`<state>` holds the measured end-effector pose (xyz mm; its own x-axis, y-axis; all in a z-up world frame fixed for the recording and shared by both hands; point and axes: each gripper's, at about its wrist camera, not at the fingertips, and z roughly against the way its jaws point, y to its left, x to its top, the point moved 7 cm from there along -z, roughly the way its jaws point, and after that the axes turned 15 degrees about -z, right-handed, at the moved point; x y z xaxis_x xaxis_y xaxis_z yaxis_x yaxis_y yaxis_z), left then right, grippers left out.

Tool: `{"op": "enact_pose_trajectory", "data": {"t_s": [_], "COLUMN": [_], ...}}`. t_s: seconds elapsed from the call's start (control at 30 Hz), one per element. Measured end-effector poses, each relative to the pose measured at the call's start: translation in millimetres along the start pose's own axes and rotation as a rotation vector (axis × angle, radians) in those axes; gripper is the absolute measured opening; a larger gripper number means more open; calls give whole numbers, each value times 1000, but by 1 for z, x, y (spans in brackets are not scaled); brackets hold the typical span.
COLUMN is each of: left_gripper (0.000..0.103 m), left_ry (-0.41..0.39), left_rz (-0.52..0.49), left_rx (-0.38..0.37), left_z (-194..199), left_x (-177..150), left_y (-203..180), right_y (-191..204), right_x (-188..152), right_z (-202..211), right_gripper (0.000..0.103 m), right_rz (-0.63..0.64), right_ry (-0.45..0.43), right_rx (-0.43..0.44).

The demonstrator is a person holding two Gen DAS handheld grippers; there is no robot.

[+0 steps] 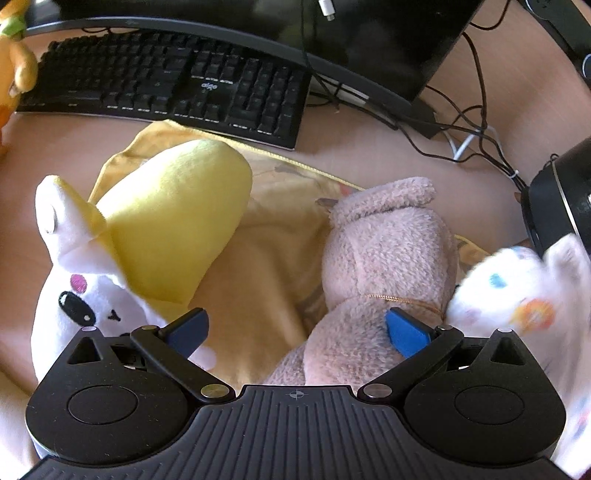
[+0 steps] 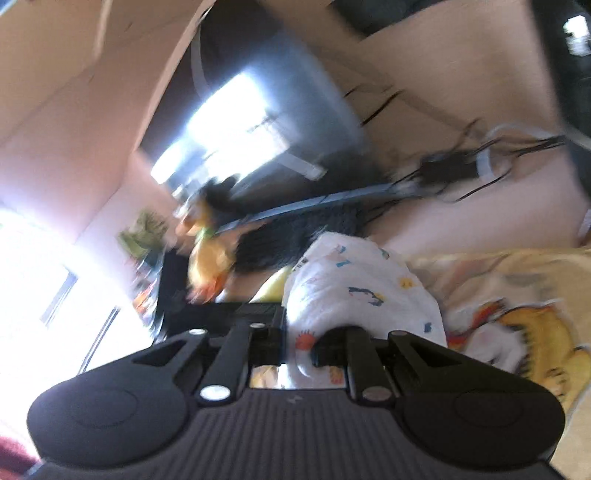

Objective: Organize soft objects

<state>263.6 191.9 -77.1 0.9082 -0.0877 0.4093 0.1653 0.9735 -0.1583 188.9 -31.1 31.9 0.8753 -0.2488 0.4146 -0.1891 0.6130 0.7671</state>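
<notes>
Closest to me, my left gripper (image 1: 295, 332) hangs with its blue-padded fingers (image 1: 406, 332) spread wide and nothing between them, low over a yellow blanket (image 1: 266, 266) on the desk (image 1: 369, 155). I judge that spread fits either reaching for a toy or just having let one go; the scene does not settle which.

The blanket seems to serve as the gathering place. On it, to the left, lies a white plush in a yellow banana peel (image 1: 147, 236); to the right, a pinkish-brown fuzzy plush (image 1: 388, 251), its body running under my right-hand pad. At the far right edge a blurred white printed cloth (image 1: 513, 291) comes into view.

My right gripper (image 2: 299, 350) explains that cloth: its jaws are pinched narrow on the white fabric (image 2: 362, 291), which bunches up in front of the camera above the cartoon print of the blanket (image 2: 524, 332). That view is tilted and heavily smeared, so I cannot tell whether the cloth touches the blanket.

Farther back, only the left view gives me a clear keyboard (image 1: 170, 81), monitor (image 1: 332, 33) and cables (image 1: 476, 125). An orange plush (image 1: 14, 62) stands at the left, off the blanket; the right view shows it (image 2: 207, 258) only as a blur.
</notes>
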Motion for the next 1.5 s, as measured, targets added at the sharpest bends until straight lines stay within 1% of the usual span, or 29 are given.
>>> {"op": "enact_pose_trajectory", "data": {"t_s": [0.07,0.17,0.3,0.37,0.47,0.53,0.67,0.73,0.87,0.97,1.07,1.1,1.13,1.2,1.3,1.37,1.43,1.5], "left_gripper": [103,103,103,103,103,103,103,103,103,103,103,103,103,103,103,103,103,103], "left_ry": [-3,-8,-12,-12,-21,-24,-8,6,46,58,69,73,76,83,94,119,135,156], "left_rz": [-11,-14,2,6,48,66,80,83,32,-44,-121,-147,-173,-225,-303,-381,-438,-474], "left_rx": [1,-4,-19,-27,13,47,130,167,283,300,313,318,322,330,343,372,380,378], "left_z": [0,0,-1,-2,4,6,9,11,14,16,18,18,19,20,22,10,1,-8], "left_x": [0,-2,-4,-4,-9,-11,-9,-10,-10,-7,-3,-2,-1,1,5,9,13,15], "left_y": [-2,-2,1,3,-3,-3,14,21,27,8,-12,-19,-26,-40,-60,-79,-95,-105], "right_y": [-2,-15,-35,-45,-58,-66,-76,-75,-64,-49,-31,-27,-28,-37,-60,-78,-94,-108], "right_x": [-18,-45,-68,-72,-64,-56,-28,-10,21,36,43,44,44,42,37,35,34,34], "right_z": [-22,-51,-66,-68,-58,-46,-18,-13,-17,-28,-48,-56,-65,-84,-100,-105,-106,-103], "right_gripper": [13,13,13,13,13,13,13,13,13,13,13,13,13,13,13,13,13,13], "right_rz": [31,27,15,17,-1,-33,-104,-104,-97,-64,-28,-20,-21,-32,-76,-102,-121,-142], "right_ry": [73,202,280,294,259,219,110,55,-20,-60,-66,-61,-50,-27,17,35,39,29], "right_rx": [-45,-108,-204,-240,-267,-268,-232,-211,-152,-102,-12,9,9,-26,-77,-108,-137,-159]}}
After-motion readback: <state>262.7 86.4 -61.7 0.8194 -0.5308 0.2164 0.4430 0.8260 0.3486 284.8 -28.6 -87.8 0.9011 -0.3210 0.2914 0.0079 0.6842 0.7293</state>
